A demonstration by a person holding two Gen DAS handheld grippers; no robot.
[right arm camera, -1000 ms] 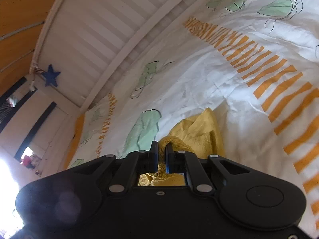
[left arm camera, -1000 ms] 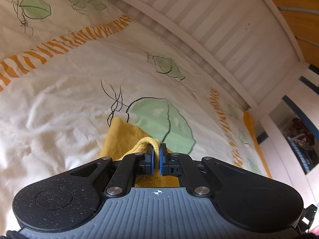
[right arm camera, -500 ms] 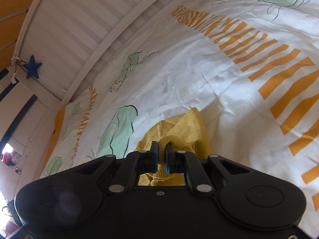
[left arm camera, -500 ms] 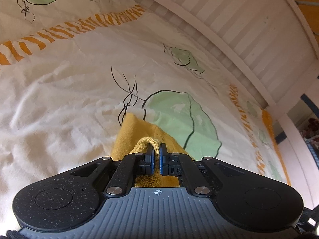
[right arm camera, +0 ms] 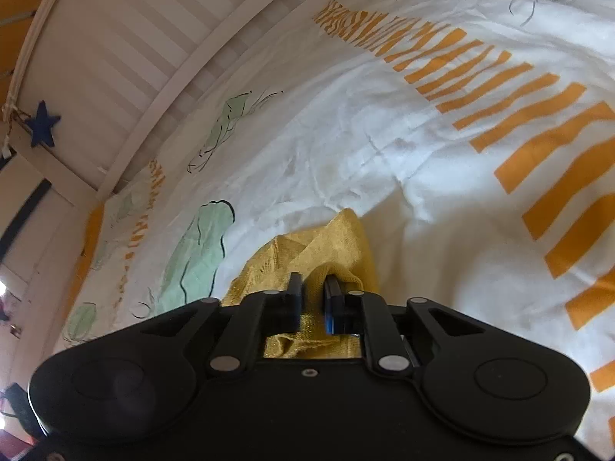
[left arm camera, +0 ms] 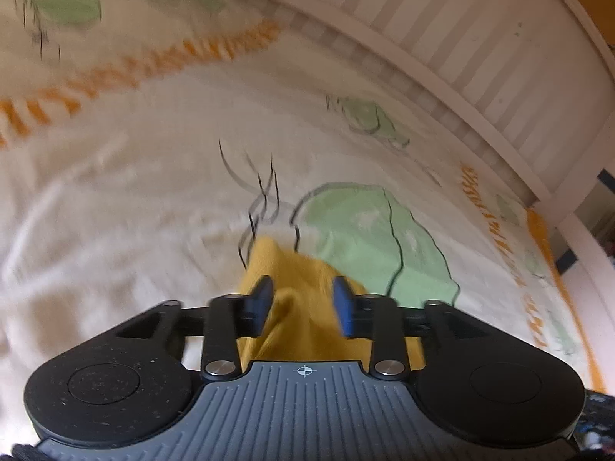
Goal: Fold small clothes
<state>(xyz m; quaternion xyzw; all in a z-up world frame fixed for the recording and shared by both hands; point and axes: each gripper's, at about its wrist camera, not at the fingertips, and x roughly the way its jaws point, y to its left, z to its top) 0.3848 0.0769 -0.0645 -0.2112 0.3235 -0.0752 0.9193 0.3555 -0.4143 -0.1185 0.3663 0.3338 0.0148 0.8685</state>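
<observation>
While the left gripper (left arm camera: 302, 305) has its fingers (left arm camera: 258, 303) spread wide, nothing is pinched there: the yellow cloth (left arm camera: 303, 299) just sits in the gap between them, a loose fold rising up between the blue pads without either pad visibly pressing on it. The cloth reaches a bit past the fingertips and ends in a corner on the duvet (left arm camera: 115, 192), right by the big green leaf print (left arm camera: 369, 238) that lies ahead and to the right of the fingers. That view is pretty smeared, so finer detail is a no-go. The right gripper (right arm camera: 312, 297) is a different story: its fingers are nearly together and clamped on a bunched edge of the cloth (right arm camera: 326, 246), which bulges up between the tips and then spills forward onto the duvet (right arm camera: 384, 146) in a crumpled heap. Orange stripes (right arm camera: 538, 146) run off to the right of those fingers, a green leaf print (right arm camera: 196, 246) sits to the left, and a white slatted bed rail (right arm camera: 127, 57) curves beyond with a blue star (right arm camera: 43, 123) hanging on it.
</observation>
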